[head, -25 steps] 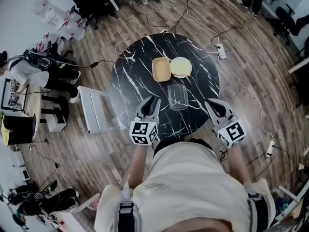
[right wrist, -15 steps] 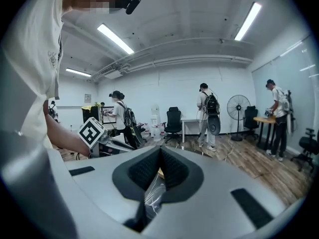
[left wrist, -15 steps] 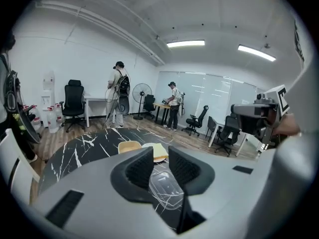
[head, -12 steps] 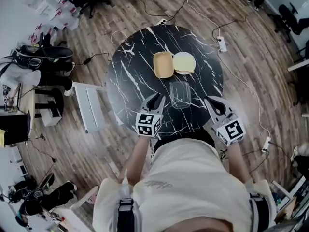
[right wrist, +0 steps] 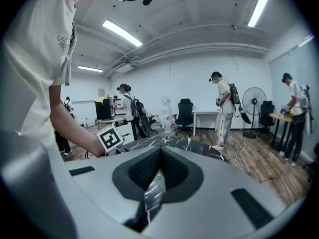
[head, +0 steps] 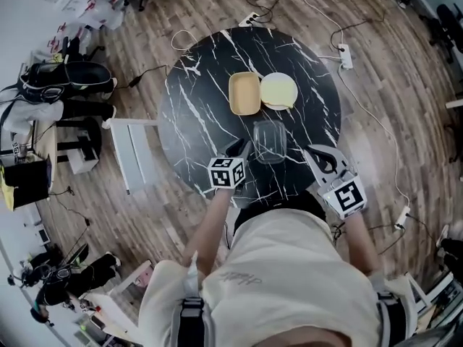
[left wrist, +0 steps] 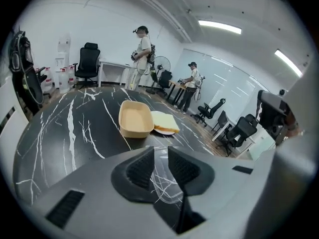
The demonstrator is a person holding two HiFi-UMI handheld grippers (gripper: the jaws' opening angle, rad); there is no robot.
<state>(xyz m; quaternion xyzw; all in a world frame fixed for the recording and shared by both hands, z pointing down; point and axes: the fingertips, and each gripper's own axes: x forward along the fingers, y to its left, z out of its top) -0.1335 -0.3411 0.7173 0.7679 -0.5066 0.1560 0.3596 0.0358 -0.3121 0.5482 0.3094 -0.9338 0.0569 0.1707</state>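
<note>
Clear container (head: 268, 141) | left tool (head: 239, 149) beside, parted | right tool (head: 318, 155) near, closed

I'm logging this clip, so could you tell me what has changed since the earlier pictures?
The left claw moved forward toward the clear plastic container, jaws still slightly apart; nothing was gripped or released. The right claw stayed shut and back at the marble table edge; container, tan tray and plate did not move.

Clear plastic container (head: 268, 141) lies on marble table (head: 195, 114).
</note>
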